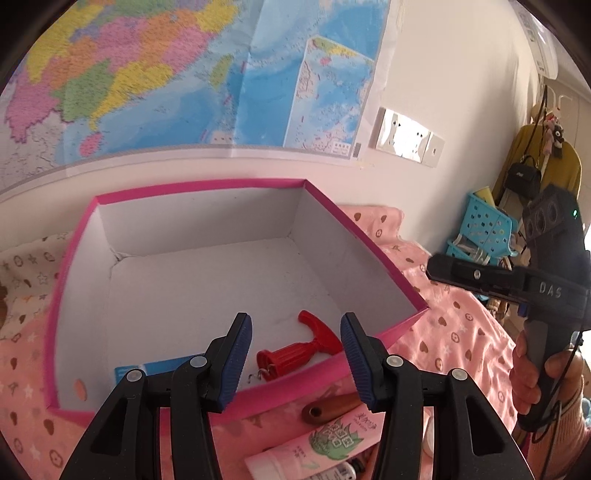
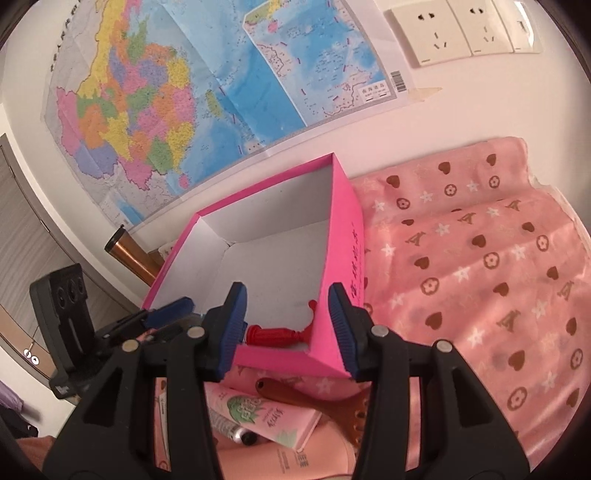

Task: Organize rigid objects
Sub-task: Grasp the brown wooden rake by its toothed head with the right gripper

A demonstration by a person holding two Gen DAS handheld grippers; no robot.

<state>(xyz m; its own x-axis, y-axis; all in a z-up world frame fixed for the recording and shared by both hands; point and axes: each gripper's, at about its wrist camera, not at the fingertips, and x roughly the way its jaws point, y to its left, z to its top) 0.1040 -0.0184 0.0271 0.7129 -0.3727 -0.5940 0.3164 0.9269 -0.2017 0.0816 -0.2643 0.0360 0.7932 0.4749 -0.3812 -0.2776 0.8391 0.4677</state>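
Observation:
A pink box (image 1: 376,254) with a white inside stands on the pink patterned cloth; it also shows in the right wrist view (image 2: 343,236). A red corkscrew (image 1: 299,349) lies inside near the front wall, also seen in the right wrist view (image 2: 273,336). A blue-and-white flat item (image 1: 147,369) lies inside at the front left. My left gripper (image 1: 295,363) is open and empty above the box's front edge. My right gripper (image 2: 288,328) is open and empty over the box's near corner. In front of the box lie a pink tube (image 1: 314,443) (image 2: 266,417) and a brown wooden comb (image 2: 317,402).
A pink cloth (image 2: 480,277) with hearts and stars covers the surface to the right of the box. A map hangs on the wall (image 1: 184,74). Wall sockets (image 2: 461,33) sit at the upper right. A copper tube (image 2: 129,254) stands left of the box. Blue baskets (image 1: 484,229) stand far right.

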